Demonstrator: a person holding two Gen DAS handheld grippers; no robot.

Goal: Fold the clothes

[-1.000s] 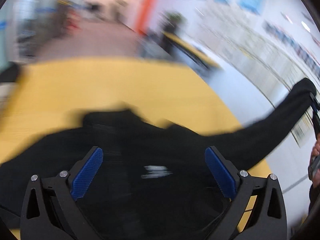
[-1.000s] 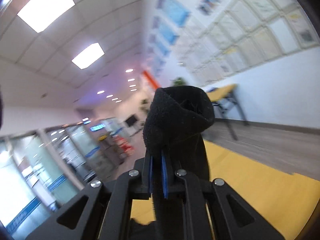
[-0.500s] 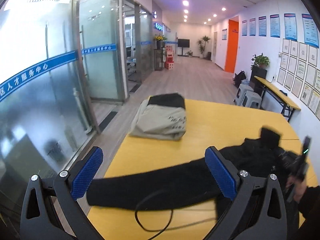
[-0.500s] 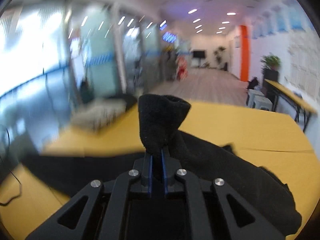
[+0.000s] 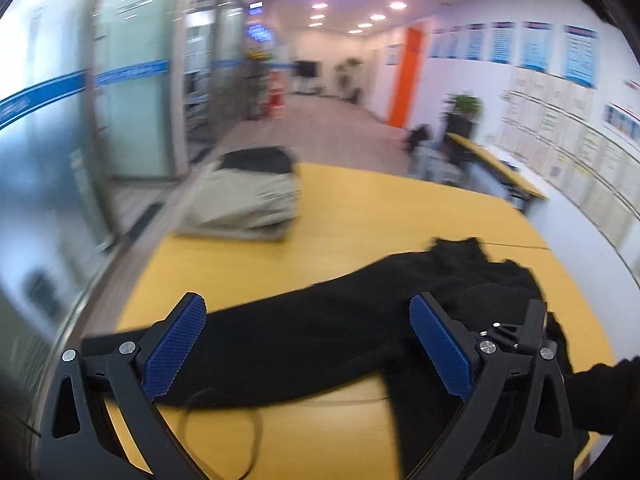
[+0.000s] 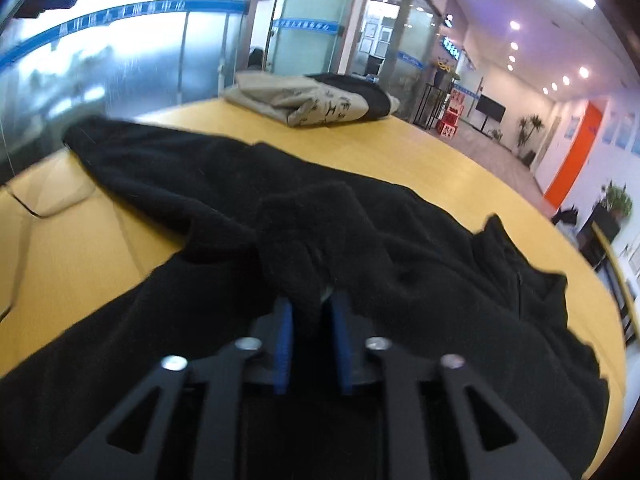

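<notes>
A black fleece garment (image 5: 320,332) lies spread across the yellow table (image 5: 360,216), one sleeve stretched toward the left edge. My left gripper (image 5: 306,344) is open and empty, held just above that sleeve. My right gripper (image 6: 310,320) is shut on a bunched sleeve cuff (image 6: 304,240) of the same black garment (image 6: 460,280), low over the garment's body. The right gripper's black frame (image 5: 520,340) shows at the right in the left wrist view.
A folded beige garment (image 5: 248,204) with a black one on top sits at the table's far left corner; it also shows in the right wrist view (image 6: 312,100). A thin black cable (image 5: 224,412) loops on the table's near edge. Glass walls stand to the left.
My right gripper has brought the held cuff down from high in the air onto the garment's body. My left gripper has swung round and now hovers over the stretched sleeve.
</notes>
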